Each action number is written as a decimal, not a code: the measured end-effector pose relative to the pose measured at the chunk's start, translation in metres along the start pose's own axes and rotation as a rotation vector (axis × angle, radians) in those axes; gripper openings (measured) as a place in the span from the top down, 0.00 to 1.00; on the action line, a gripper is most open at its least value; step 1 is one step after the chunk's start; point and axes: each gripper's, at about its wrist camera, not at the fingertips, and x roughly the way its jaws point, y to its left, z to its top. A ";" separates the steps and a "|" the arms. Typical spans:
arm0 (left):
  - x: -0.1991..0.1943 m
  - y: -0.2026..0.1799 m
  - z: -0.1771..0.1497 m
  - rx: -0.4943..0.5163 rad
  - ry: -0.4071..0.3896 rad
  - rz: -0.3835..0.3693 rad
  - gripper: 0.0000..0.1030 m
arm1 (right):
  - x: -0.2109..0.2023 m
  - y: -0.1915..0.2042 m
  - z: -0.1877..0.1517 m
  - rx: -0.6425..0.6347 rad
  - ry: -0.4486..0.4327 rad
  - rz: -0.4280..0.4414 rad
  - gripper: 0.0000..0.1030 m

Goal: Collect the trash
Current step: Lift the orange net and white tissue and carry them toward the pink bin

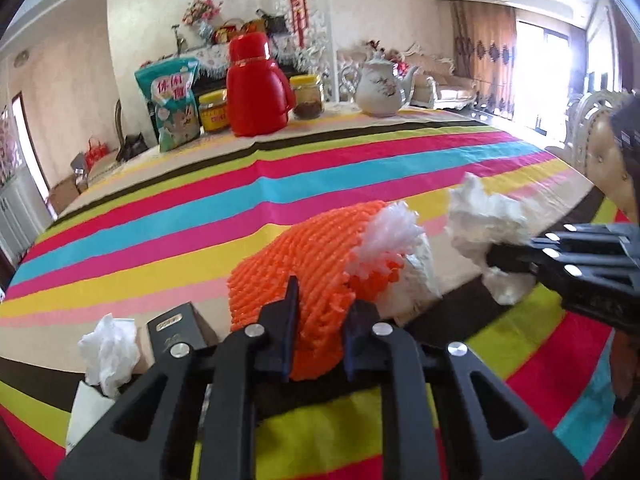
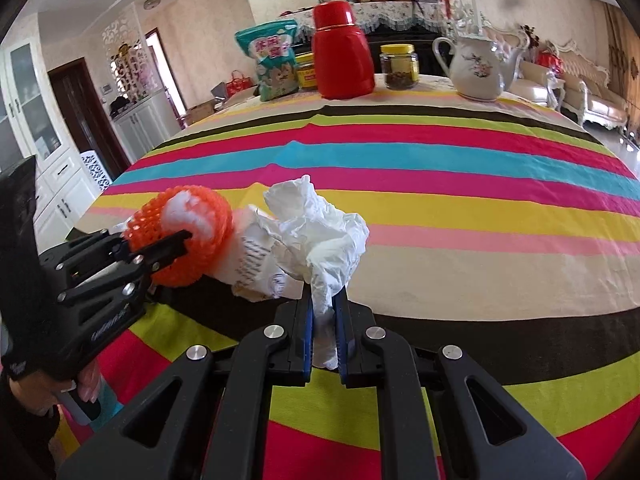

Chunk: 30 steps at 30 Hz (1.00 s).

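Two tools are gripping trash above the striped tabletop (image 2: 440,208): my left tool (image 1: 320,308) is clamping the orange foam net (image 1: 296,264), my right tool (image 2: 324,316) is pinching the crumpled tissue (image 2: 320,232), both probably needing a bin next.

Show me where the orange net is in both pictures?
Left wrist: the orange net is bottom centre, squeezed in the left claw.
Right wrist: the orange net is at middle left, in the same claw.
Shared landmark: the red flask at the table's far end.
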 end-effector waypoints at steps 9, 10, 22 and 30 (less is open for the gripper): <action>-0.091 0.014 -0.022 -0.053 -0.129 -0.024 0.83 | -0.027 0.043 0.009 -0.106 -0.031 0.084 0.89; -0.103 0.016 -0.025 -0.061 -0.140 -0.024 0.83 | -0.029 0.051 0.008 -0.126 -0.028 0.095 0.89; -0.213 0.080 -0.094 -0.196 -0.134 0.055 0.82 | -0.039 0.156 -0.020 -0.339 0.016 0.223 0.89; -0.255 0.112 -0.139 -0.240 -0.116 0.167 0.82 | -0.049 0.206 -0.036 -0.377 0.018 0.269 0.89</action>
